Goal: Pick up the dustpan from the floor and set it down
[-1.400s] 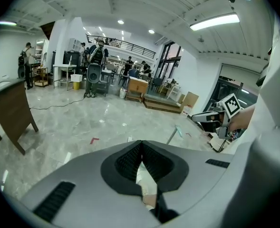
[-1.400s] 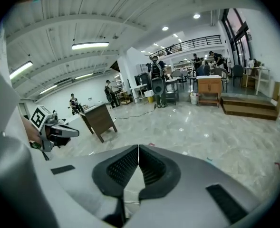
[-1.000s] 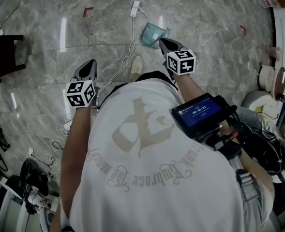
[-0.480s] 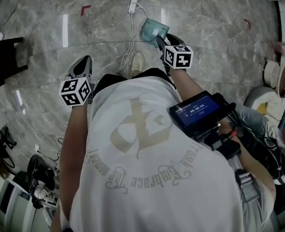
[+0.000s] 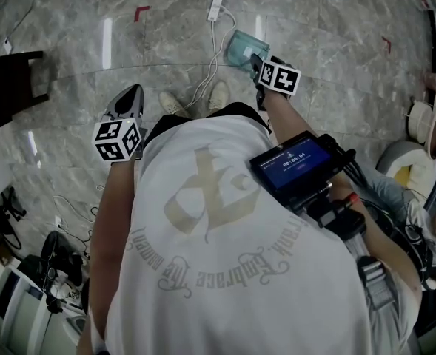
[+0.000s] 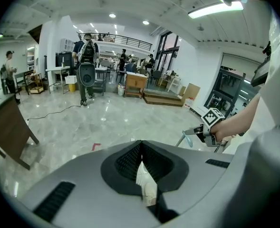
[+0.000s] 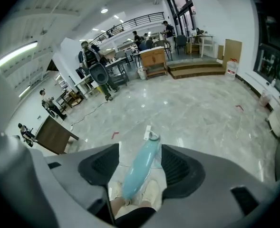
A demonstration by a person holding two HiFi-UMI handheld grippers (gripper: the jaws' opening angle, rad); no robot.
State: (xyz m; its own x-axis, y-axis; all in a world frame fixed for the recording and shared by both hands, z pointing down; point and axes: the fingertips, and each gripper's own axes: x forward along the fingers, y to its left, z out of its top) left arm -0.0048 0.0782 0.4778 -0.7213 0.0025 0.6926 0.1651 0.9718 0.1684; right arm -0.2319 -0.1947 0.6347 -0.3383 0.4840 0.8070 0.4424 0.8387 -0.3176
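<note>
The dustpan [image 5: 243, 48] is pale teal and translucent, with its pan end down at the marble floor by a white power strip. Its long light-blue handle [image 7: 140, 167] runs up between the jaws of my right gripper [image 7: 139, 161]. Those jaws are opening, with a gap showing on each side of the handle, so the pads do not press on it. In the head view my right gripper [image 5: 259, 62] points down at the dustpan just beyond the person's shoes. My left gripper [image 5: 129, 99] hangs off to the left, away from the dustpan, its jaws shut with nothing between them [image 6: 140, 148].
A white power strip [image 5: 216, 7] and its cable lie beside the dustpan. A dark chair [image 5: 10, 80] stands at the left, and red tape marks [image 5: 141, 11] are on the floor. Cables and gear crowd the lower left [image 5: 51, 272], spools and equipment the right edge [image 5: 421, 120].
My right gripper has rolled and sunk toward the floor with the dustpan, ending farther up the picture. My left gripper has stayed about where it was.
</note>
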